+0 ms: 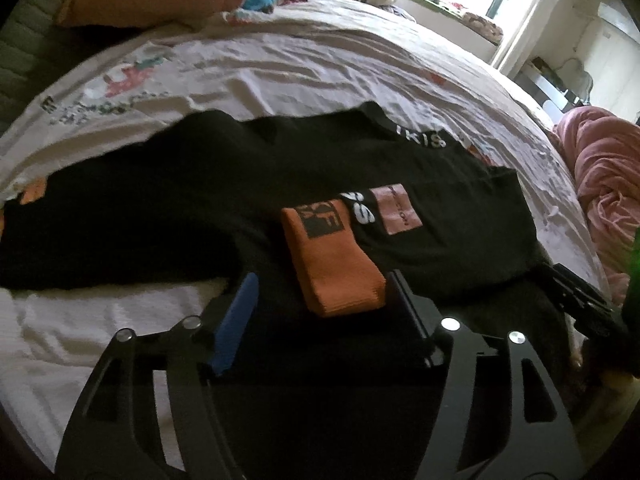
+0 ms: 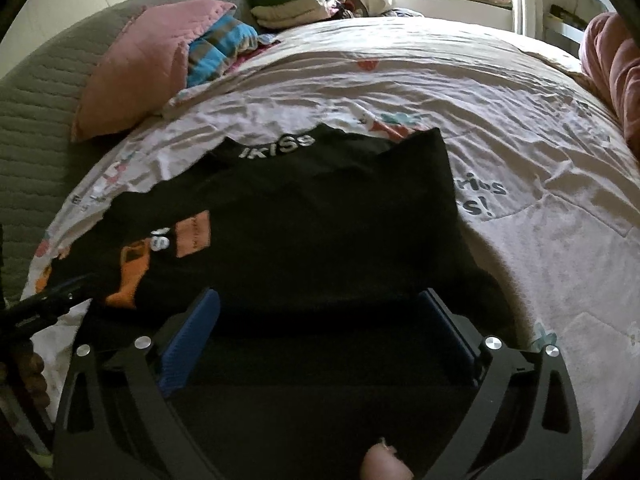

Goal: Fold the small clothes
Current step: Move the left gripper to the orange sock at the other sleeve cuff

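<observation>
A black garment (image 1: 180, 208) with white lettering on its collar, orange patches and an orange cuff (image 1: 332, 256) lies spread on the bed. It also shows in the right wrist view (image 2: 320, 224), its right side folded over. My left gripper (image 1: 320, 292) is open just above the garment's near edge, the orange cuff between its blue-padded fingers (image 1: 236, 320). My right gripper (image 2: 320, 312) is open, low over the garment's near hem, empty. The left gripper's body shows at the left edge of the right wrist view (image 2: 44, 304).
The bed has a white printed cover (image 2: 440, 92). A pink pillow (image 2: 136, 64) and a blue striped cloth (image 2: 220, 48) lie at the head. Folded clothes (image 2: 288, 4) are stacked at the back. A pink blanket (image 1: 608, 184) bunches on the right. A window is behind.
</observation>
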Available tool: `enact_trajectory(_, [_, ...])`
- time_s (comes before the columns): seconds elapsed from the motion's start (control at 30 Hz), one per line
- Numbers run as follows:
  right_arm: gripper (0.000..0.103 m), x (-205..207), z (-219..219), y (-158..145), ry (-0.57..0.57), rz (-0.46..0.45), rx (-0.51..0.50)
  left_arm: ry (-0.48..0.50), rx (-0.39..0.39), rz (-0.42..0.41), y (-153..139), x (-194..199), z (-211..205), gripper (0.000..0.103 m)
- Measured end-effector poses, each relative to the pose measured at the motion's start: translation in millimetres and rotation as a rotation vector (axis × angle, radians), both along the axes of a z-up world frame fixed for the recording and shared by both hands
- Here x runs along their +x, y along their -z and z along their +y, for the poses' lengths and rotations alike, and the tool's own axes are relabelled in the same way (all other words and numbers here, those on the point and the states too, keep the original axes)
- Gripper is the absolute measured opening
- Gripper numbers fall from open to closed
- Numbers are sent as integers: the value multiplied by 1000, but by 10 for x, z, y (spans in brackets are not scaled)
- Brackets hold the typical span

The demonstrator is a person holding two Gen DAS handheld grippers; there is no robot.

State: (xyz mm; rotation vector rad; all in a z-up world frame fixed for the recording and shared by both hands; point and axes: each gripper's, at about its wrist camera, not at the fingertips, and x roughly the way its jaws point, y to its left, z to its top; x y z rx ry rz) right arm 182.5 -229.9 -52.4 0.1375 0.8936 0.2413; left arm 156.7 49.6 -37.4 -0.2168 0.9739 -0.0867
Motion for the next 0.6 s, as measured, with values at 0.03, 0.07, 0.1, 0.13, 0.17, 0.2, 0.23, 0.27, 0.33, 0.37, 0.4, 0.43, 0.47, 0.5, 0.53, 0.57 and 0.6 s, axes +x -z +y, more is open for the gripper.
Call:
enact_trajectory(0.03, [98,-9,12,-15,-2,-3,5,-11,-1,-9,-22,-20,31,70])
enact_trajectory(0.07, [98,-17,27,-32,-3,-6,10,-18,0,-14,-37,-32,50,74])
enact_trajectory(0.1, [98,-22,41,-46,-3,-9,14,-23,4,-18,-48,-41,67,77])
enact_trajectory(0.13, [98,-29,53,-60,-3,-12,18,-32,10,-25,-68,-57,96,78])
enact_trajectory(0.17, [98,-38,73,-81,-5,-15,23,-37,9,-28,-76,-70,115,81])
enact_trajectory(0.2, [98,-43,90,-96,-7,-20,25,-44,3,-31,-84,-82,143,81])
enact_trajectory(0.23, [98,-53,121,-118,-13,-28,24,-52,-3,-33,-90,-96,179,81])
enact_trajectory(0.27, [98,-59,148,-132,-18,-33,20,-60,-4,-34,-93,-104,204,82])
enact_trajectory(0.33, [98,-76,196,-160,-26,-43,12,-77,-7,-34,-102,-121,266,87])
enact_trajectory(0.37, [98,-86,225,-182,-30,-50,10,-85,-13,-37,-111,-130,297,88])
enact_trajectory(0.4, [98,-91,247,-196,-34,-53,10,-89,-14,-39,-117,-136,315,88])
enact_trajectory(0.43, [98,-97,269,-211,-40,-57,11,-97,-13,-43,-132,-145,347,88])
enact_trajectory(0.47, [98,-106,299,-232,-46,-61,12,-102,-12,-47,-142,-155,366,89])
enact_trajectory(0.5, [98,-115,334,-254,-53,-67,11,-107,-7,-50,-153,-163,384,89])
enact_trajectory(0.53, [99,-123,369,-273,-61,-71,10,-116,6,-56,-166,-179,406,90])
enact_trajectory(0.57, [99,-125,398,-288,-68,-74,9,-130,29,-64,-182,-198,435,90])
enact_trajectory(0.6, [99,-131,426,-305,-75,-78,8,-136,38,-67,-190,-202,454,90])
